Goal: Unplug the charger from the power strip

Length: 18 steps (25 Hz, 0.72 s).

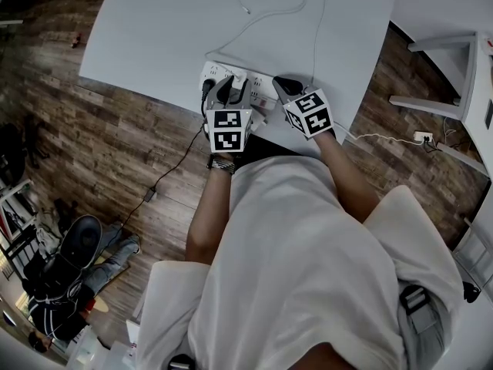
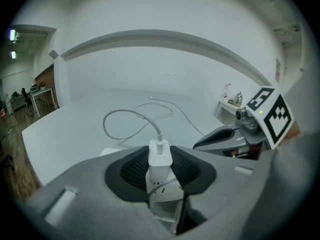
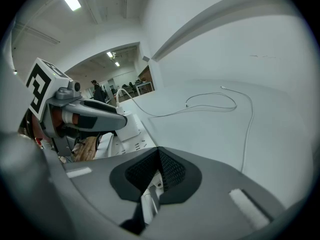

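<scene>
**L claw on charger, plug seated in strip**

L gripper point(image 1: 232, 91): jaws clamped on the white charger point(image 2: 160, 164), dark pads against both its sides. Charger sits lower centre in the left gripper view, upright and plugged into the power strip point(image 1: 260, 84); socket slots show just below it.

White cable point(image 2: 117, 115) leaves the charger's top and loops away over the white table point(image 1: 154, 37) toward upper centre.

Strip lies along the table's near edge, upper centre in head view.

R gripper point(image 3: 159, 151): pad tips together, nothing pinched. White strip shows thru the gap under the tips. Tip is at the strip's right end; contact can't tell.

Only print visible: black/white square markers on the L cube point(image 1: 228, 129) and R cube point(image 1: 309, 112); no legible txt on them.
</scene>
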Each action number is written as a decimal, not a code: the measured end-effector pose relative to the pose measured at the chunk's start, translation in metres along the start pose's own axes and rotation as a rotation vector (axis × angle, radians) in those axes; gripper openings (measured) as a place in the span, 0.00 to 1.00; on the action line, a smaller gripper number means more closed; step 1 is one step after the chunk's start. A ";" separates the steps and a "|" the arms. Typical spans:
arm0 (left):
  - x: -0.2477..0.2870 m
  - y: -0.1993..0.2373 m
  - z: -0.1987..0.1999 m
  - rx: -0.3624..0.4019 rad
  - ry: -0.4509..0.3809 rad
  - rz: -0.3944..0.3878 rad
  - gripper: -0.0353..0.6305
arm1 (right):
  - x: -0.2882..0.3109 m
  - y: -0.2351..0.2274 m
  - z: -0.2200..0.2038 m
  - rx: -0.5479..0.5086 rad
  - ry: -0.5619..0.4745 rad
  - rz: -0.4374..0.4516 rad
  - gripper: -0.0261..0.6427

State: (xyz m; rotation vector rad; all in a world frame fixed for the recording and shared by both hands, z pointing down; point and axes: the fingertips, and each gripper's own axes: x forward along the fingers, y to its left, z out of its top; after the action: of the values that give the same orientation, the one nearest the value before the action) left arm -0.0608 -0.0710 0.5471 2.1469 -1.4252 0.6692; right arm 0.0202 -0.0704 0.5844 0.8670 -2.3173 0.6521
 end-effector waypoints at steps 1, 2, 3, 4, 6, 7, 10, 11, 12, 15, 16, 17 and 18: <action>0.000 0.001 0.000 -0.003 0.001 -0.001 0.26 | 0.000 0.000 0.000 0.000 0.000 0.000 0.04; -0.001 0.001 0.000 -0.005 0.002 -0.002 0.26 | 0.000 0.001 0.001 0.001 0.000 -0.001 0.04; -0.001 0.001 0.000 -0.004 0.002 -0.002 0.26 | 0.000 0.001 0.001 0.001 0.000 -0.001 0.04; -0.001 0.000 0.000 -0.001 0.001 -0.001 0.26 | 0.000 0.000 0.001 0.001 0.000 -0.002 0.04; 0.000 -0.001 0.001 0.018 -0.004 0.006 0.26 | 0.000 0.000 0.001 0.000 0.000 -0.002 0.04; 0.000 -0.001 0.001 0.027 -0.008 0.012 0.26 | 0.000 0.000 0.001 0.000 0.000 -0.002 0.04; -0.001 -0.001 0.000 0.045 -0.018 0.028 0.26 | 0.000 0.001 0.000 -0.001 0.001 -0.002 0.04; -0.001 -0.001 0.000 0.051 -0.023 0.033 0.26 | 0.000 0.001 0.000 0.000 0.002 -0.003 0.04; -0.002 -0.001 0.000 0.057 -0.028 0.038 0.26 | 0.001 0.001 0.000 0.000 0.002 -0.003 0.04; -0.003 -0.002 0.000 0.082 -0.038 0.048 0.26 | 0.001 0.001 0.000 -0.001 0.002 -0.002 0.04; -0.003 -0.003 0.000 0.090 -0.040 0.049 0.26 | 0.000 0.001 0.000 -0.002 0.002 -0.002 0.04; -0.003 -0.004 0.000 0.098 -0.042 0.050 0.26 | 0.000 0.001 0.000 -0.002 0.002 -0.002 0.04; -0.002 -0.005 0.000 0.105 -0.043 0.051 0.26 | 0.000 0.001 0.000 -0.003 0.002 -0.002 0.04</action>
State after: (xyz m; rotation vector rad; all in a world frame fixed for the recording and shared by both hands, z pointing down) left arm -0.0566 -0.0675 0.5449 2.2240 -1.5020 0.7363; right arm 0.0195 -0.0698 0.5839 0.8674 -2.3145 0.6482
